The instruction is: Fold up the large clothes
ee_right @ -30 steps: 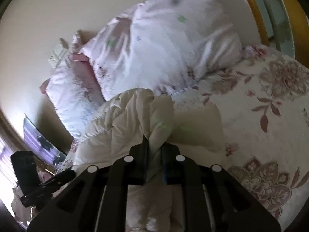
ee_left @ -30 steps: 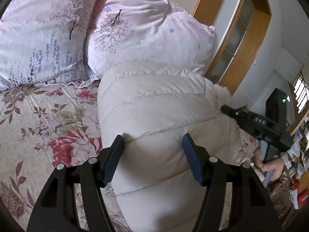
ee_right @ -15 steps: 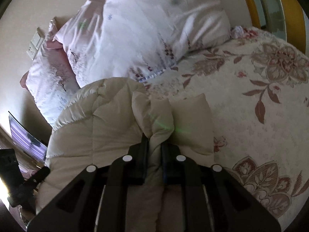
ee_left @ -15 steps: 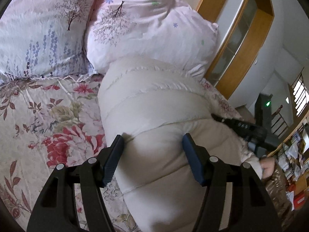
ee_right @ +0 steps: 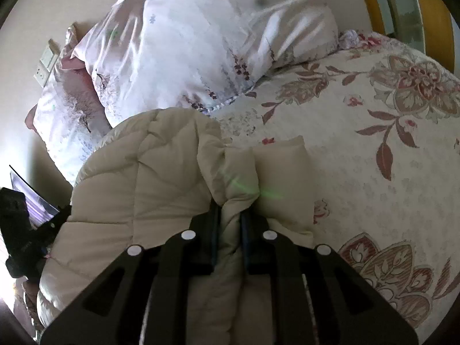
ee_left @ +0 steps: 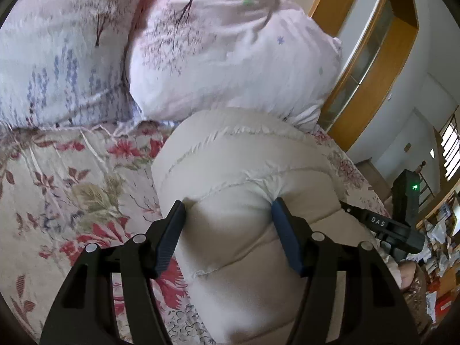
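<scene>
A cream quilted puffer jacket (ee_left: 230, 166) lies bunched on the floral bedspread (ee_left: 72, 178), its far end against the pillows. My left gripper (ee_left: 228, 210) is open wide, its blue-padded fingers (ee_left: 283, 230) straddling a puffy fold of the jacket and pressing its sides. In the right wrist view the jacket (ee_right: 149, 172) fills the lower left. My right gripper (ee_right: 231, 215) is shut on a pinched fold of the jacket's edge. The right gripper also shows at the right in the left wrist view (ee_left: 382, 227), held by a hand.
Two pale floral pillows (ee_left: 230, 51) lean at the head of the bed. A wooden frame with glass (ee_left: 371, 66) stands to the right. The bedspread (ee_right: 373, 143) stretches right of the jacket. A wall socket (ee_right: 46, 60) sits on the wall at left.
Both grippers have moved towards the pillows with the jacket. The lifted flap in my right gripper has come down and the jacket has bunched more compactly.
</scene>
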The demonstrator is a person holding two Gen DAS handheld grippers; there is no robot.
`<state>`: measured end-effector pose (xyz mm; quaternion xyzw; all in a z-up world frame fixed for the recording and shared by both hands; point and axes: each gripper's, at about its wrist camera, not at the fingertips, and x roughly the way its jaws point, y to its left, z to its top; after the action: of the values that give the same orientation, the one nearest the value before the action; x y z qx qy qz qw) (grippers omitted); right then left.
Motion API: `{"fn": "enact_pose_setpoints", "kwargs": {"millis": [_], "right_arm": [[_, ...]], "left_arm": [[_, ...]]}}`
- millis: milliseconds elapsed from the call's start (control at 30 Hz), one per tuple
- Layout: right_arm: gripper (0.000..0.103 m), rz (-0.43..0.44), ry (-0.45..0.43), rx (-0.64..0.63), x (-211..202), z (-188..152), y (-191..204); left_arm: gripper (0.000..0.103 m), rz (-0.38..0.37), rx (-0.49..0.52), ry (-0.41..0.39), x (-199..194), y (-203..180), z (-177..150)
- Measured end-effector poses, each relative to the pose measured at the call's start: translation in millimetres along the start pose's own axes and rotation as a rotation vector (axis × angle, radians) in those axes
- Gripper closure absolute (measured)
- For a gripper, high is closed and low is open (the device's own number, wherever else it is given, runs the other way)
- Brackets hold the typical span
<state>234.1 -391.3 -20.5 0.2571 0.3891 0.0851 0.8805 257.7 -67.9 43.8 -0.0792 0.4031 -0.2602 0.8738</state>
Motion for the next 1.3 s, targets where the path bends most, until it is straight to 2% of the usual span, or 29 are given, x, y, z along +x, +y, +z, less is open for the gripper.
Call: {"fn": "enact_pose_setpoints", "kwargs": {"millis": [267,433,467,600,667,800,933,967,1000,1033,1100,1300], "right_arm": [[0.090,0.003,0.021,0.019,4.5,0.1,-4.6],[0.089,0.025,0.036,0.057,5.7,1.4,-9.9],[0.086,0.033,0.038,0.065,3.2,1.9,-10.8],[0.057,0.065,0.015,0.117,-28.1,-2.3,-18.9],[0.050,0.112,-0.010,0.139,-48.8,-6.7,-24.2],[0.042,0.236,-0.003,0.146,-81.2,-20.6,-23.8],[0.042,0.262,0.051,0.091,-84.3,-37.4,-6.8],[0.046,0.257,0.064,0.077,-82.5,-40.8,-3.0],[0.067,0.244,0.074,0.064,-79.9,-43.8,0.3],[0.076,0.220,0.091,0.051,-75.5,-47.5,2.9],[0.085,0.208,0.081,0.079,-72.9,-52.3,-1.5],[0.090,0.154,0.071,0.144,-70.7,-64.5,-21.7]], "left_arm": [[0.036,-0.026,-0.027,0.068,22.0,13.8,-5.6],[0.029,-0.030,-0.058,0.110,32.9,21.3,-8.3],[0.029,-0.030,-0.059,0.109,31.8,21.2,-8.3],[0.030,-0.006,-0.016,0.053,4.9,12.2,-8.1],[0.030,-0.013,0.001,0.031,-9.9,8.1,-8.7],[0.030,-0.047,0.071,-0.002,-41.3,-10.5,-19.3],[0.030,-0.049,0.151,0.029,-51.7,-32.6,-37.5],[0.030,-0.042,0.165,0.040,-51.0,-36.7,-41.8],[0.030,-0.032,0.172,0.045,-49.8,-39.5,-44.7],[0.030,-0.019,0.177,0.047,-48.9,-41.1,-46.9],[0.030,-0.013,0.166,0.056,-45.7,-39.7,-48.6],[0.028,-0.009,0.159,0.076,-37.1,-36.7,-52.8]]}}
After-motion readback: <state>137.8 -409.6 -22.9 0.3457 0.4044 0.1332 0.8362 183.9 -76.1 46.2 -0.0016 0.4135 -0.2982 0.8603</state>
